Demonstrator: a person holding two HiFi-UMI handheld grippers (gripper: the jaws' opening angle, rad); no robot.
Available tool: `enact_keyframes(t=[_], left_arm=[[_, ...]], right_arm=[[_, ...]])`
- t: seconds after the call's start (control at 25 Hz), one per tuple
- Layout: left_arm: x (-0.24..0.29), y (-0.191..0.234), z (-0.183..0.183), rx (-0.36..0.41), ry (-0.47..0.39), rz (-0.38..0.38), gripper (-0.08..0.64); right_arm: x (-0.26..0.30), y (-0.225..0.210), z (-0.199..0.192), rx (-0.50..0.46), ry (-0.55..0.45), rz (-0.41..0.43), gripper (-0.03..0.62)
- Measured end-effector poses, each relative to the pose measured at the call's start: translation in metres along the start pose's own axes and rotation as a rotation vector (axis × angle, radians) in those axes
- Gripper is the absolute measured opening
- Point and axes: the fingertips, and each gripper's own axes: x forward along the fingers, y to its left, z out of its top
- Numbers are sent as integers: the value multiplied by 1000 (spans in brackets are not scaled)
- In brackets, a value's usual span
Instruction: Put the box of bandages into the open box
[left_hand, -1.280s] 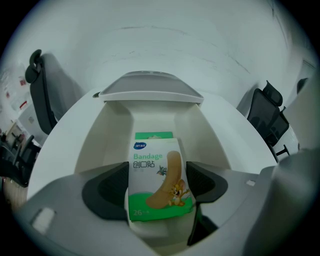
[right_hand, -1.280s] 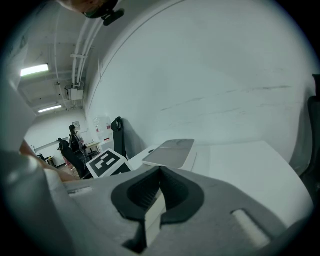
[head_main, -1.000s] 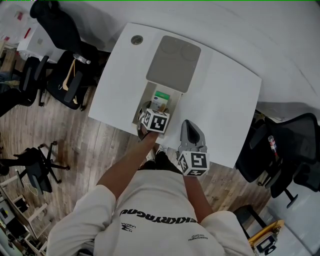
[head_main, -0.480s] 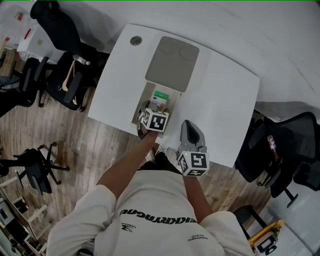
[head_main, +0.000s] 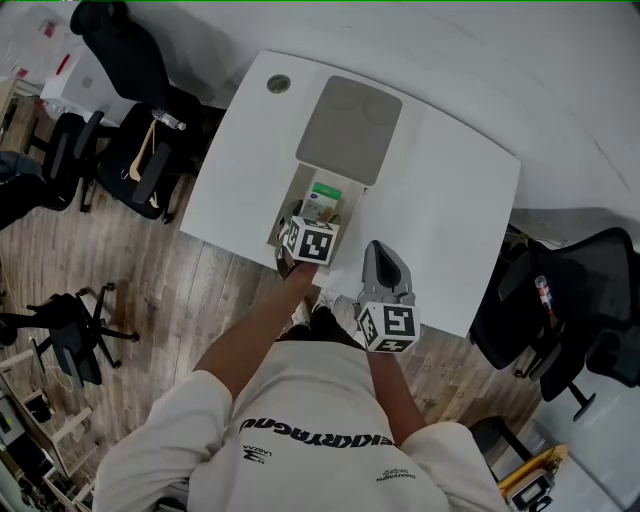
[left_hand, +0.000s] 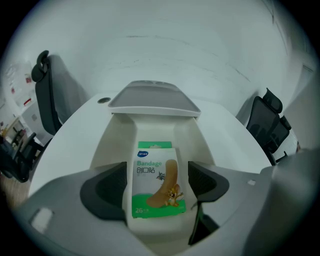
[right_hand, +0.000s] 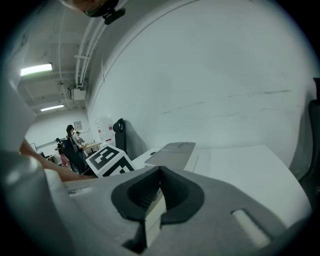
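The green and white box of bandages (head_main: 322, 199) (left_hand: 156, 180) lies flat inside the open white box (head_main: 288, 197) (left_hand: 119, 146), whose grey lid (head_main: 350, 128) is folded back on the table. My left gripper (head_main: 311, 220) (left_hand: 156, 186) hangs over the open box with a jaw on either side of the bandage box. Its jaws are closing a little, and the pads (left_hand: 107, 187) stand just clear of the carton. My right gripper (head_main: 384, 252) (right_hand: 157, 197) rests shut and empty near the table's front edge, to the right of the open box.
The white table (head_main: 450, 190) has a round cable hole (head_main: 278, 83) at its far left corner. Black office chairs stand on the left (head_main: 140, 160) and right (head_main: 570, 300) of it. Wooden floor lies below the front edge.
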Motion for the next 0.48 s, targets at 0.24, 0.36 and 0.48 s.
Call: enact_keyframes(t=[0.24, 0.36, 0.48], left_arm=[[-8, 1, 4, -2, -18, -5, 380], [-13, 2, 4, 0, -25, -2, 373], [-18, 1, 4, 3, -34, -1, 354]], right_arm=[[-3, 5, 4, -9, -10, 5, -2], [-6, 7, 4, -10, -14, 7, -2], [-8, 9, 5, -9, -17, 6, -2]])
